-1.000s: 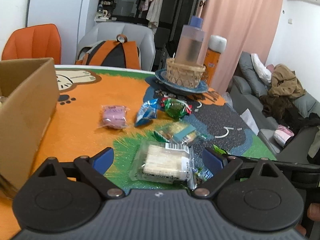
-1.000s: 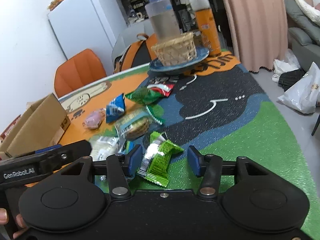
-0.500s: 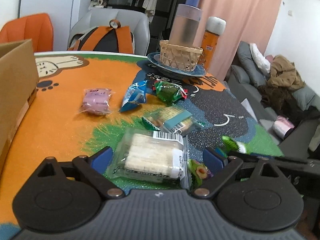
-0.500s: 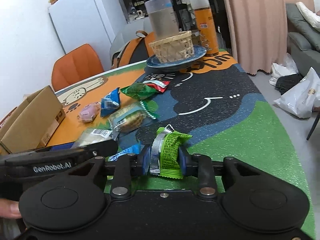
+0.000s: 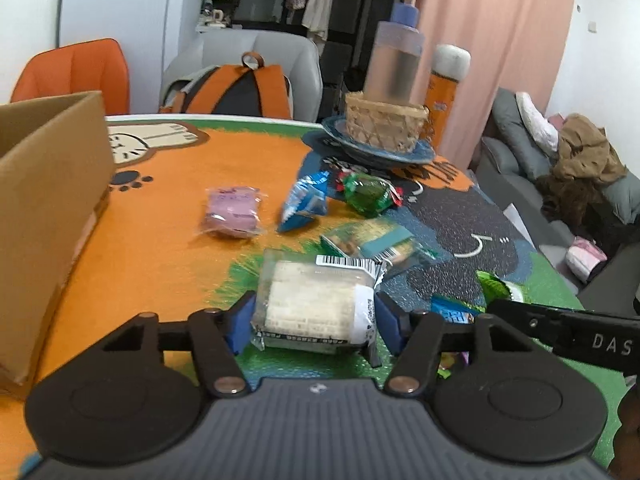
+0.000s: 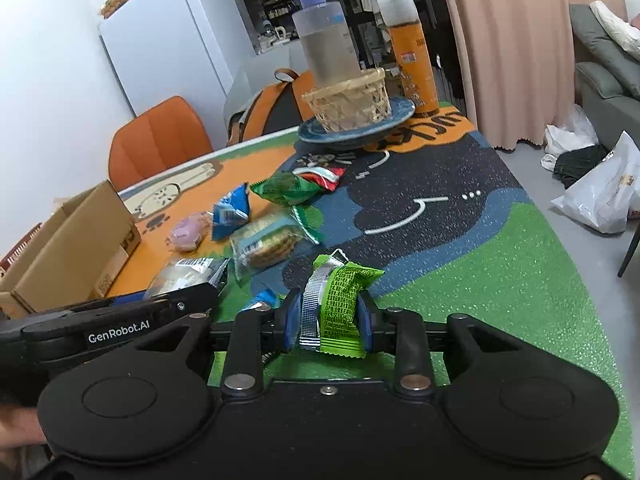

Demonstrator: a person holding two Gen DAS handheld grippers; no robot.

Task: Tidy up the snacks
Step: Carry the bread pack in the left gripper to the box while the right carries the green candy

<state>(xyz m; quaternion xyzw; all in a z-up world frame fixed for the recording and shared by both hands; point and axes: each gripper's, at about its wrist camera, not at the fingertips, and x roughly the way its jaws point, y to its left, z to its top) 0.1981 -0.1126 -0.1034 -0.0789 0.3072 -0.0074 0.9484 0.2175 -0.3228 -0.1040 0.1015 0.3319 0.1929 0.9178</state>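
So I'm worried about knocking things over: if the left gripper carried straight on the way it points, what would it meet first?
Holding the clear-wrapped white cracker pack, the left gripper would probably first meet the teal-labelled biscuit packet just beyond it, though depth is uncertain.

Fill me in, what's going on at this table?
A person is sorting snacks with a tool in each hand. The left tool has just been closing its jaws around a clear pack of crackers, pads at its sides. The right tool is shut on a green snack packet. More snacks lie loose on the cartoon mat, and a cardboard box waits at the left.
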